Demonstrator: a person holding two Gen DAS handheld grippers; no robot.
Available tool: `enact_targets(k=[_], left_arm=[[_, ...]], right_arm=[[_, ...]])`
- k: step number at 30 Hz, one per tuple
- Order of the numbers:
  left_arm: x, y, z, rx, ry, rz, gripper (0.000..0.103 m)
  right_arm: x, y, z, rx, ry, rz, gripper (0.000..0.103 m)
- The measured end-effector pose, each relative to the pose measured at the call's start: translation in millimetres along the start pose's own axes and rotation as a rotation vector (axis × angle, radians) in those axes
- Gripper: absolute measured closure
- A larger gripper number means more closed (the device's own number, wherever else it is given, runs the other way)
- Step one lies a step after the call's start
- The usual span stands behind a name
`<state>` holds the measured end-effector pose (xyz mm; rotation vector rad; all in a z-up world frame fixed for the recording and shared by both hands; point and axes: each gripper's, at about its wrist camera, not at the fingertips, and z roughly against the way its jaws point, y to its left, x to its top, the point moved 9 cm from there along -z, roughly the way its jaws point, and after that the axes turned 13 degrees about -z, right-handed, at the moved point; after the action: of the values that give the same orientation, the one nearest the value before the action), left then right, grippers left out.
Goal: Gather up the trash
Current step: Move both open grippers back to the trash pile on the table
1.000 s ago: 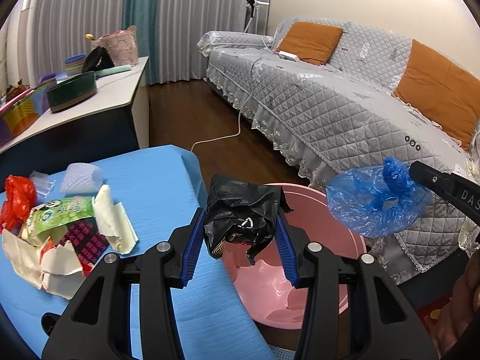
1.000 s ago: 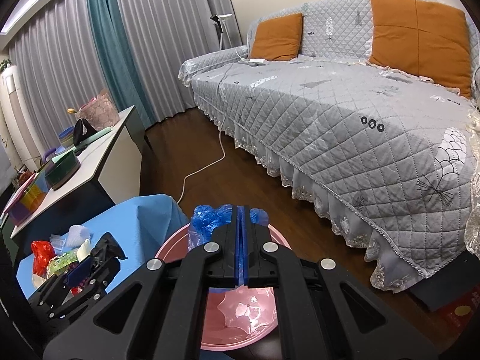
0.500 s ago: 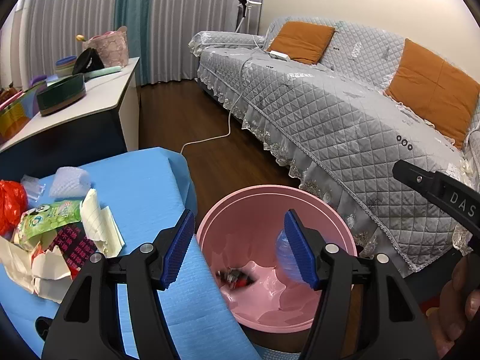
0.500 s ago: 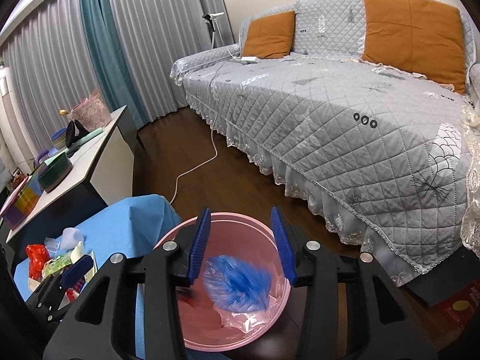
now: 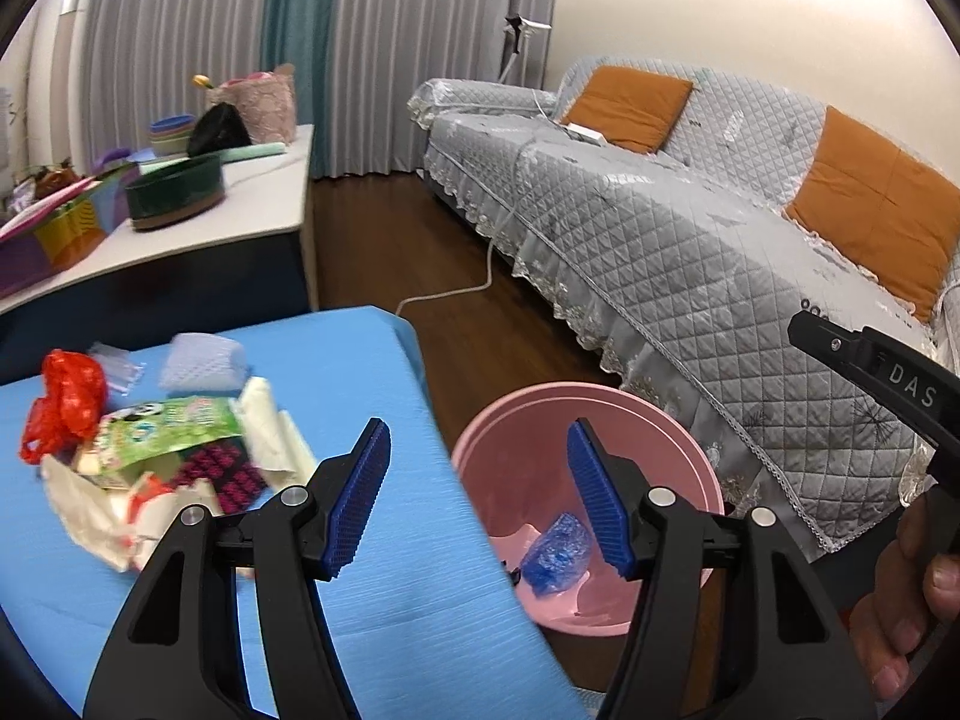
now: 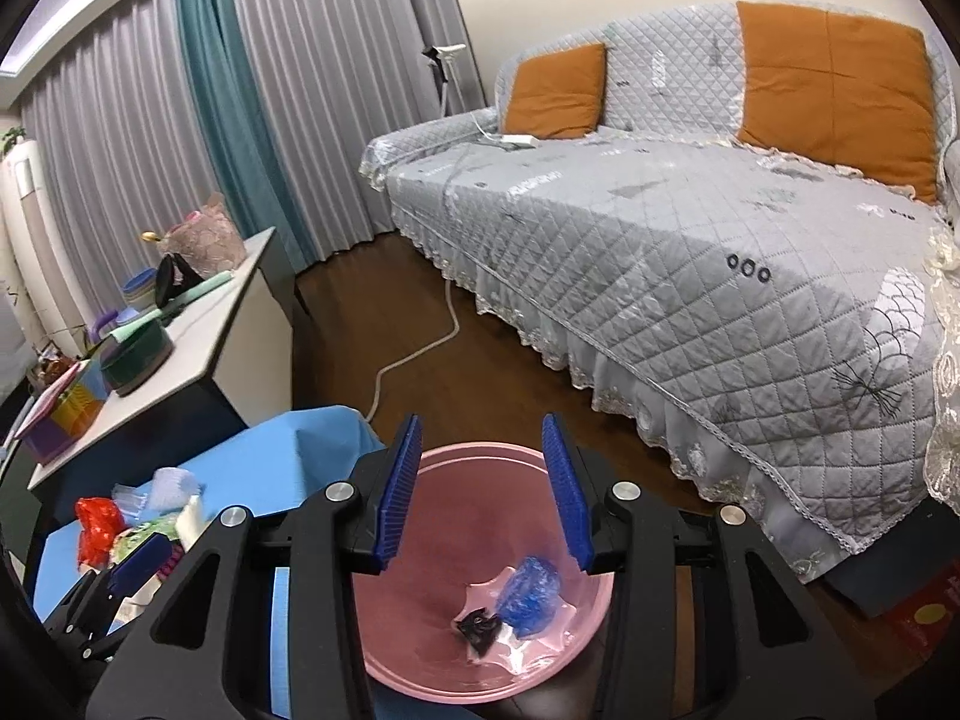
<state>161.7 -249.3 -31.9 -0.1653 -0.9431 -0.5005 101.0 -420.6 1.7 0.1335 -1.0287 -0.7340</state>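
A pink bin [image 5: 528,414] [image 6: 432,660] stands on the floor beside the blue table [image 5: 336,372]. In it lie a crumpled blue plastic piece [image 5: 555,552] [image 6: 528,597] and a black wrapper [image 6: 477,627]. My left gripper [image 5: 477,501] is open and empty over the table's right edge and the bin's rim. My right gripper [image 6: 486,507] is open and empty above the bin. A pile of trash lies on the table: a red bag [image 5: 66,402] [image 6: 96,528], a green packet [image 5: 168,432], white papers [image 5: 270,438] and a pink-black wrapper [image 5: 222,468].
A grey quilted sofa [image 5: 690,240] [image 6: 720,252] with orange cushions stands to the right. A white cabinet [image 5: 180,228] [image 6: 198,348] with bowls and boxes stands behind the table. A white cable [image 6: 414,354] lies on the wooden floor.
Both grippers opened and let go: the black wrapper and the blue plastic fell into the pink bin. The left gripper has swung slightly left towards the table.
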Motion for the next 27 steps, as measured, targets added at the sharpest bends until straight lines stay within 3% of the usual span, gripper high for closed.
enact_targets(k=[16,22,27], left_arm=[[-19.4,113.7,86.6,0.155,-0.055,0.088,0.044],[-42.6,167.7,111.9,0.234,-0.061,0.150,0.044],[-76.8,202.1,108.6,0.275,-0.032,0.250,0.048]], right_arm=[[-43.8,99.2,21.1,0.163,0.025,0.107,0.061],[-69.9,130.9,20.1,0.216,0.063,0.152,0.063],[-92.3,151.3,13.0,0.233,0.096,0.198,0.065]])
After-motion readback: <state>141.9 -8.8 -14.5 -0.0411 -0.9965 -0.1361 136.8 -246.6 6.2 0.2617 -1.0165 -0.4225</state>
